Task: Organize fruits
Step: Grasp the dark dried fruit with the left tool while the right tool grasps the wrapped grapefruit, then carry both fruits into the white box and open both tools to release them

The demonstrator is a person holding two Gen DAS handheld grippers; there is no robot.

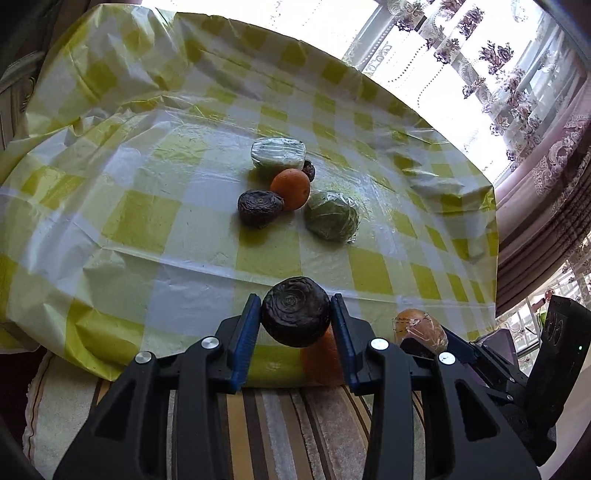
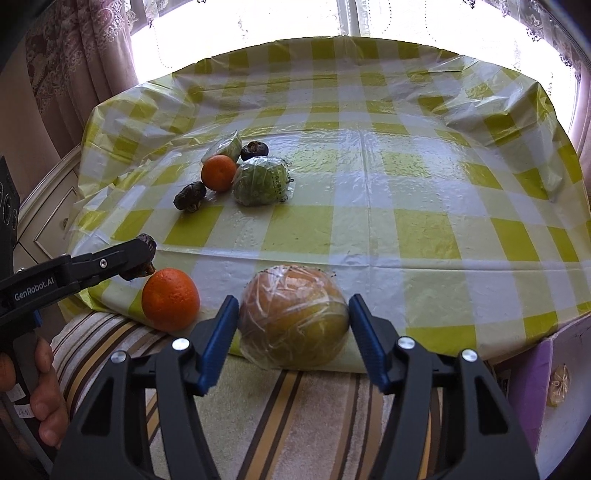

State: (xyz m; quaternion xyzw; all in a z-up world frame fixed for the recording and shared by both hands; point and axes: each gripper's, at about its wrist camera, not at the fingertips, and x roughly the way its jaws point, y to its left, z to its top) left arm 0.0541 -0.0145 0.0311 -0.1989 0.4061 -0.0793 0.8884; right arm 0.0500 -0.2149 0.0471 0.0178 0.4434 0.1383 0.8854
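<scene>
Yellow-and-white checked tablecloth (image 2: 369, 229); orange citrus (image 2: 170, 298); dark, perhaps purplish wrinkled fruit (image 1: 295, 312).

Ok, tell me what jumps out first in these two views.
Each gripper is closed on a fruit at the near table edge: the left gripper on a dark wrinkled fruit, the right gripper on a plastic-wrapped yellow-orange fruit. A loose orange sits between them; further back, a fruit cluster lies on the checked tablecloth.

Blown-out window (image 2: 332, 18) backlight, fisheye warp
</scene>
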